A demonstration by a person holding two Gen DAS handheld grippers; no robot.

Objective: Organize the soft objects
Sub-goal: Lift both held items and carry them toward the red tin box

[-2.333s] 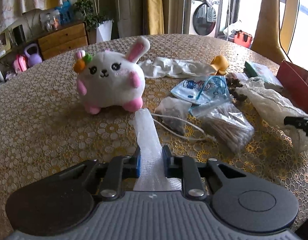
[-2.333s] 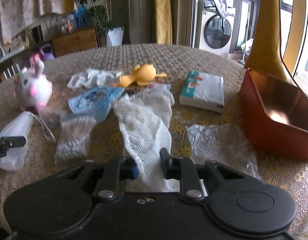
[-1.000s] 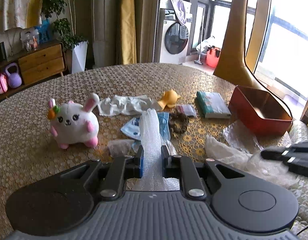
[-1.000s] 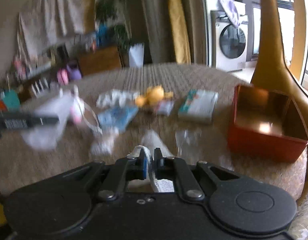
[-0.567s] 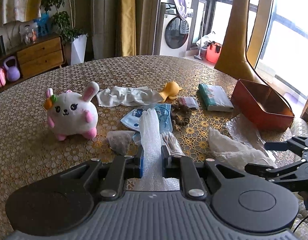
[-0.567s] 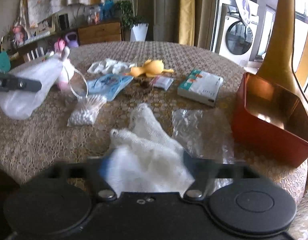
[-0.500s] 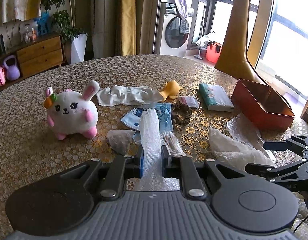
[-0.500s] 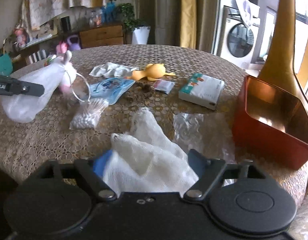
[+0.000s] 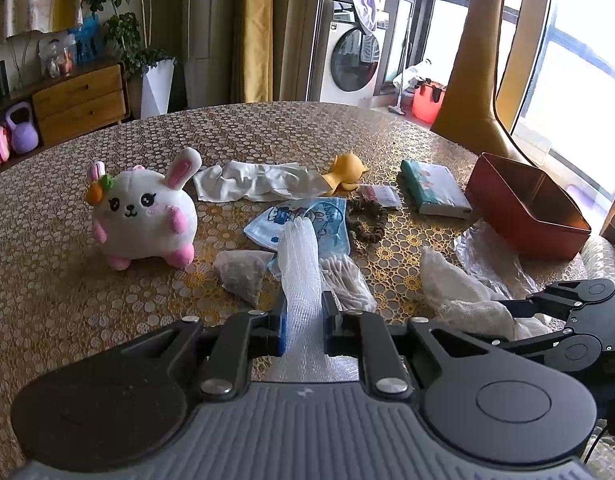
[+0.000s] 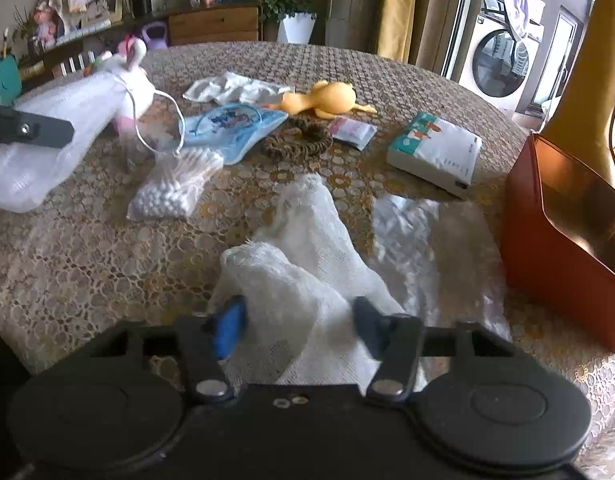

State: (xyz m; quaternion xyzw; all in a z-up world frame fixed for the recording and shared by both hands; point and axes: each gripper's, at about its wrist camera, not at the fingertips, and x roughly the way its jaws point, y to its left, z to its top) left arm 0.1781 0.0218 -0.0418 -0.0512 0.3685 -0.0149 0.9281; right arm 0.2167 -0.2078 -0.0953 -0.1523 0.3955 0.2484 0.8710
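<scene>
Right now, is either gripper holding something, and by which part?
The left gripper is shut on the white foam net sleeve, pinched near its lower end. The right gripper is open; the white gauze cloth lies loose between its jaws.

A round table point(image 9: 267, 128) under a gold lace cloth carries a plush bunny point(image 9: 141, 210) at left, white cloth point(image 9: 251, 182) and yellow duck point(image 9: 347, 168) farther back, tissue pack point(image 9: 433, 192) and red box point(image 9: 527, 212) at right, gauze point(image 10: 307, 248) near.
</scene>
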